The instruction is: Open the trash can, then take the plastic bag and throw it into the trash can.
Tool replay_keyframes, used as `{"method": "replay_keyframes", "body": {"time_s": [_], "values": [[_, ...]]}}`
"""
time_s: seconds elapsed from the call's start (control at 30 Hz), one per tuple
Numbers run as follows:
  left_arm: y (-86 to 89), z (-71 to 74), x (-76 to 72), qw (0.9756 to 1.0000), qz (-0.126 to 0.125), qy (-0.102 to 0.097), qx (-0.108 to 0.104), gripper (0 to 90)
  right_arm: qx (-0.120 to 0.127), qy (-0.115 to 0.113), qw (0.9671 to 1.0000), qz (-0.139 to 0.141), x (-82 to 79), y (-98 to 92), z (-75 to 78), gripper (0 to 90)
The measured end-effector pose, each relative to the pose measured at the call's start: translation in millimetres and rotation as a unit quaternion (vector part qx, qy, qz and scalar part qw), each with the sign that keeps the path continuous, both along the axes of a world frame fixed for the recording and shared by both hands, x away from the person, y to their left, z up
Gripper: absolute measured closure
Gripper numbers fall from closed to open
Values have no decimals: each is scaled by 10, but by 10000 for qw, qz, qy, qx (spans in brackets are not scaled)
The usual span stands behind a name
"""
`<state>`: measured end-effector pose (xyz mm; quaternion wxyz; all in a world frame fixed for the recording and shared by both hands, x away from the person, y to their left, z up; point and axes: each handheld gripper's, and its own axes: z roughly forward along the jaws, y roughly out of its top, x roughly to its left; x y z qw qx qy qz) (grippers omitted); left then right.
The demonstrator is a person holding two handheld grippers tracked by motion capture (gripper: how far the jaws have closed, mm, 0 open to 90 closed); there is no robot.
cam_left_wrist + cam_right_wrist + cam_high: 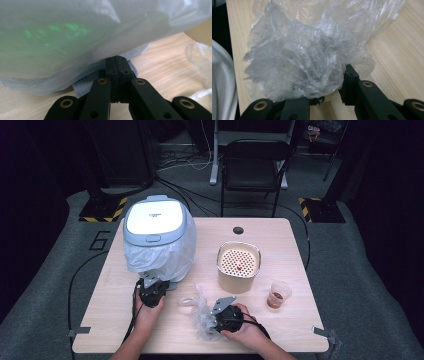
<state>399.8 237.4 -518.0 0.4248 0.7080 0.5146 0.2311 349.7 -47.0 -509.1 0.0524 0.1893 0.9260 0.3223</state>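
The crumpled bag point(297, 67) lay near the table's point(280, 245) front edge, clamped in your right gripper point(226, 317). Your left gripper point(117, 72) had pinched the cooker's point(154, 227) wrap point(75, 37); pulling hard risked tearing it or dragging the cooker.

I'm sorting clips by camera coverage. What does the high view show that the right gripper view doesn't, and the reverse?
High view alone: the lidded bin with its liner bag, the left gripper at the liner's lower edge, the perforated canister and the small cup.

Right gripper view alone: a close look at the black jaws closed on the film.

Both: the crumpled clear bag, the right gripper and the wooden table.
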Motion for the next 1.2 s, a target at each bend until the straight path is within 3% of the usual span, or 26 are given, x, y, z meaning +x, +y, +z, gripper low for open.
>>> {"method": "replay_keyframes", "body": {"time_s": [0.03,0.07,0.13,0.27,0.3,0.37,0.47,0.83,1.2], "values": [[0,0,0,10000,0,0,0,894,0,0,10000,0,0,0,0,730],[-29,-12,6,9999,44,-53,-153,894,-6,3,10000,-19,4,-20,0,730],[-35,-22,14,9999,50,-22,-154,894,-3,-90,10000,-39,30,-102,-1,729],[-50,-97,7,10000,24,-30,8,895,111,-46,9997,-211,56,-244,-14,728],[-49,-90,-7,9999,-19,8,161,897,105,-66,9997,-231,56,-258,-14,728],[-70,-89,-19,9997,27,9,262,898,81,-107,9995,-282,51,-274,-13,728],[-67,-96,-13,9998,72,28,175,897,146,-112,9993,-338,60,-300,-22,732],[-67,-96,-10,9998,91,26,162,897,369,56,9979,-522,89,-334,77,760],[-82,-99,-13,9998,123,2,162,897,693,19,9959,-588,82,-434,546,771]]}}
